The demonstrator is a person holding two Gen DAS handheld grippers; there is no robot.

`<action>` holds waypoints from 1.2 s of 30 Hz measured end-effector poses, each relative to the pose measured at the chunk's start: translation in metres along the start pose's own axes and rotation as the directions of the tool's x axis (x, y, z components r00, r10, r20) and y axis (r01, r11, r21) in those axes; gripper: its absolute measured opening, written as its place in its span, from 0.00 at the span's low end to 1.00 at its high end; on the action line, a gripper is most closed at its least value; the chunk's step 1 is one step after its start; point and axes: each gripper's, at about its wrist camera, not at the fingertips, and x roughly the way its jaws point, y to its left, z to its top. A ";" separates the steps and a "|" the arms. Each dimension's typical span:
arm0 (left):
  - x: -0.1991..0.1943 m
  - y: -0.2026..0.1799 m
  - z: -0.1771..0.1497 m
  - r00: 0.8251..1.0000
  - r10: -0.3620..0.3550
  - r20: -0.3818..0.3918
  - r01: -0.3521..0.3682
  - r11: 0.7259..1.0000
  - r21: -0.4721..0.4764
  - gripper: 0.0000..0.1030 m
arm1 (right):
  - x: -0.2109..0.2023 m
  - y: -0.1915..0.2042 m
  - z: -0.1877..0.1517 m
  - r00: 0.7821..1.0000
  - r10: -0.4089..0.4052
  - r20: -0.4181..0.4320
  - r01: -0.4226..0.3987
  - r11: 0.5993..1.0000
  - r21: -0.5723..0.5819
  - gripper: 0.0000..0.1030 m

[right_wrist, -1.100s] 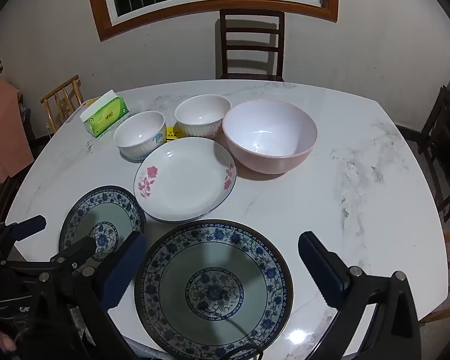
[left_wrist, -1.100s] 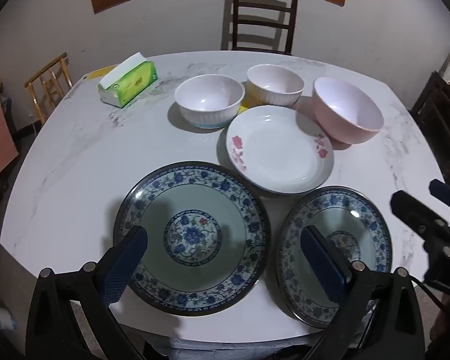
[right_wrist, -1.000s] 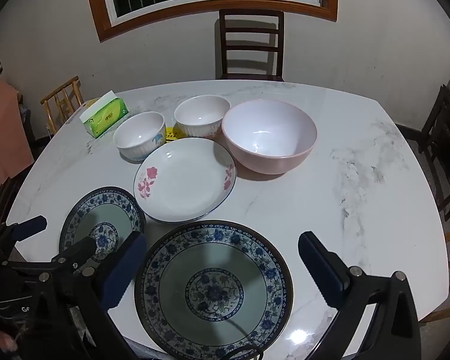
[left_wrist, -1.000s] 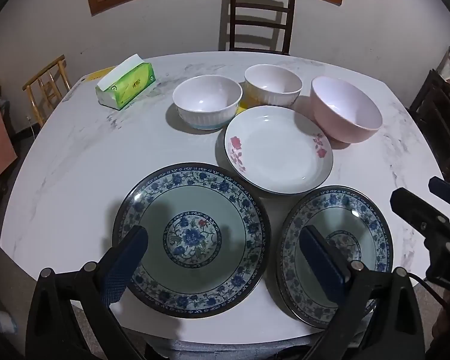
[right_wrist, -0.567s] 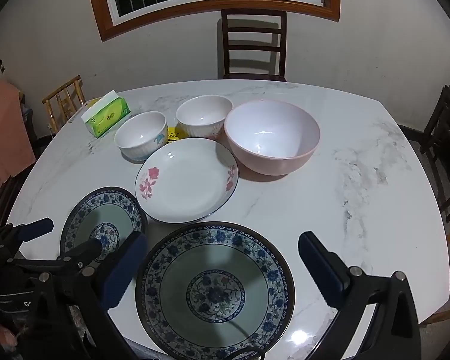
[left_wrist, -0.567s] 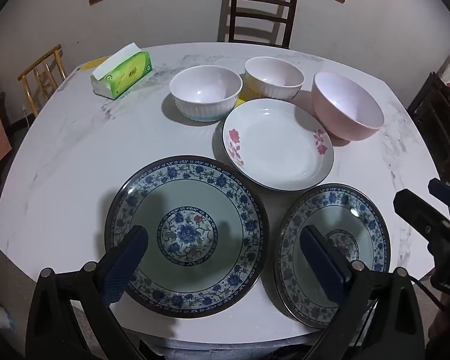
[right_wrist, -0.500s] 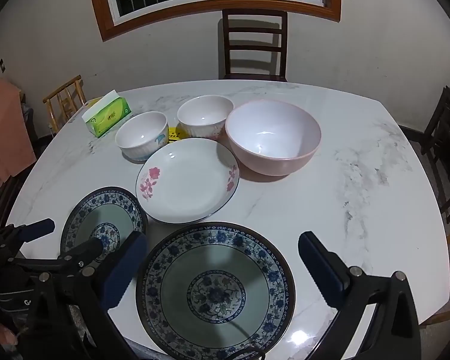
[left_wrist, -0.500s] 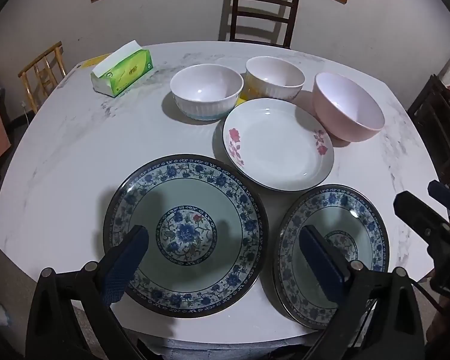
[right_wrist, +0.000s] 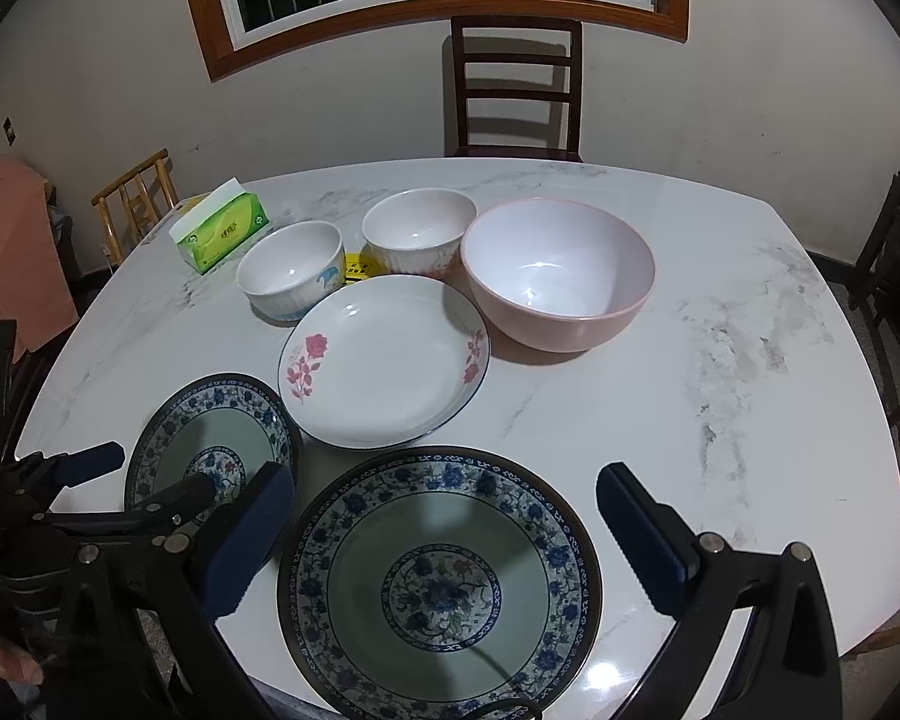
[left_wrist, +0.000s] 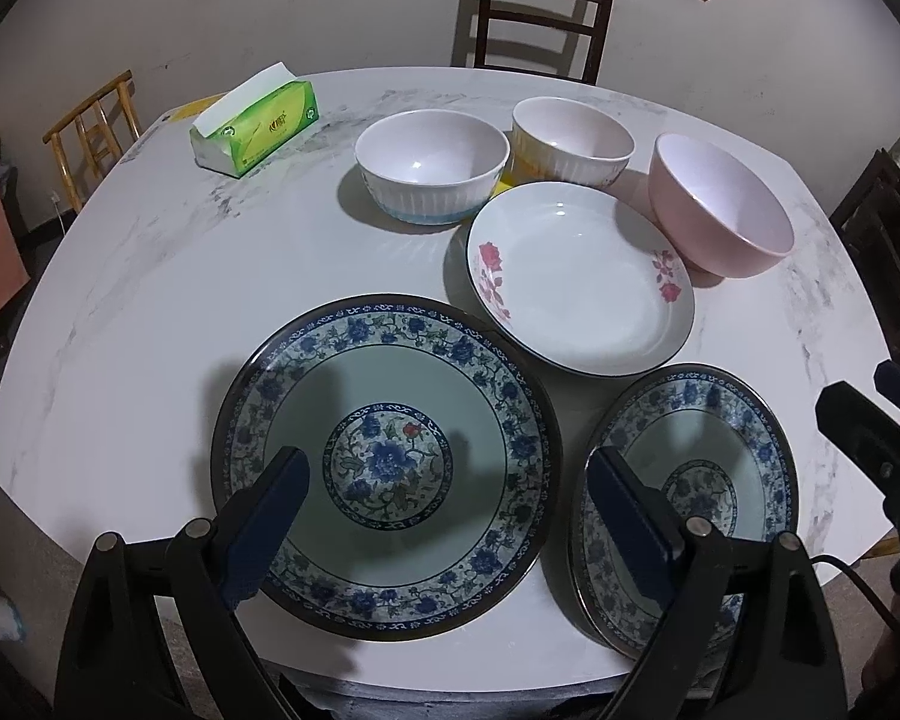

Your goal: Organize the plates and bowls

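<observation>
The left gripper point(left_wrist: 447, 480) has its jaws spread wide and empty, hovering above the near-left blue-patterned plate point(left_wrist: 384, 462); the right gripper point(right_wrist: 444, 501) is equally wide open and empty over the second blue-patterned plate point(right_wrist: 438, 588). Both plates lie at the near edge of the marble table point(right_wrist: 750, 372), close together. Behind them the white rose plate point(right_wrist: 384, 360) sits just in front of two small white bowls point(right_wrist: 291, 276) point(right_wrist: 420, 237) and beside the pink bowl point(right_wrist: 558, 273). A green tissue box point(right_wrist: 222, 231) lies far left. The table's right side is bare.
</observation>
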 end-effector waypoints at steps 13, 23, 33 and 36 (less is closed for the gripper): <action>0.000 -0.004 -0.003 1.000 -0.001 0.003 0.001 1.000 0.024 0.90 | -0.001 0.004 -0.003 1.000 0.012 0.003 -0.012 1.000 -0.013 1.00; -0.002 -0.005 -0.004 1.000 -0.001 0.000 0.001 1.000 0.028 0.90 | -0.003 0.008 -0.005 1.000 0.024 0.001 -0.024 0.999 -0.021 1.00; -0.003 -0.005 -0.005 1.000 -0.004 0.002 0.004 1.000 0.030 0.90 | -0.002 0.010 -0.006 0.999 0.032 0.001 -0.032 0.999 -0.026 1.00; -0.003 -0.005 -0.005 1.000 -0.004 0.003 0.004 1.000 0.029 0.90 | -0.002 0.010 -0.006 0.999 0.032 -0.001 -0.032 0.999 -0.025 1.00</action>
